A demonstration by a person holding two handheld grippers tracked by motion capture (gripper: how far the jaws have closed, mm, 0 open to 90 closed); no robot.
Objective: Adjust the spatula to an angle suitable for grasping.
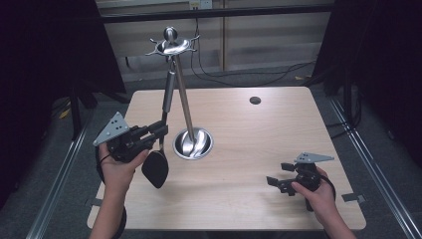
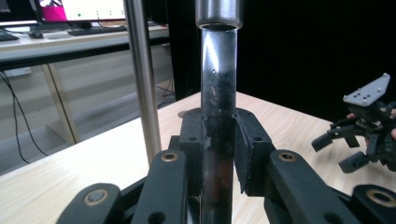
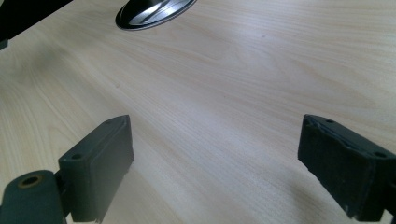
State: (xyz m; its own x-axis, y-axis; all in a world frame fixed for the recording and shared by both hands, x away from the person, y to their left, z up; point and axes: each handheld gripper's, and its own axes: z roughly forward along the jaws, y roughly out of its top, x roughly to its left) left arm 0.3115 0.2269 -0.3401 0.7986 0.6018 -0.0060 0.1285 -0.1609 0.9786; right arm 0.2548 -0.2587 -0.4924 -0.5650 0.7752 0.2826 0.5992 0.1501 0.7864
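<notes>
The table (image 1: pixel 278 129) is pale wood-grain, smooth with a soft sheen. The rack (image 1: pixel 185 107), from its round base to its hooked crown, is polished metal, mirror-bright. The spoon (image 1: pixel 160 144) has a glossy steel handle, smudged up close, and a black bowl, probably matt plastic. Both grippers' pads (image 3: pixel 100 163) look matt black, slightly rough.

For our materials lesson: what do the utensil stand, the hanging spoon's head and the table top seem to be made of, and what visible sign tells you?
Stand: polished metal, probably steel; it mirrors light on pole and base.
Spoon head: matte black, perhaps plastic or silicone; no shine.
Table top: pale wood-look surface; grain lines show, possibly laminate.
</notes>
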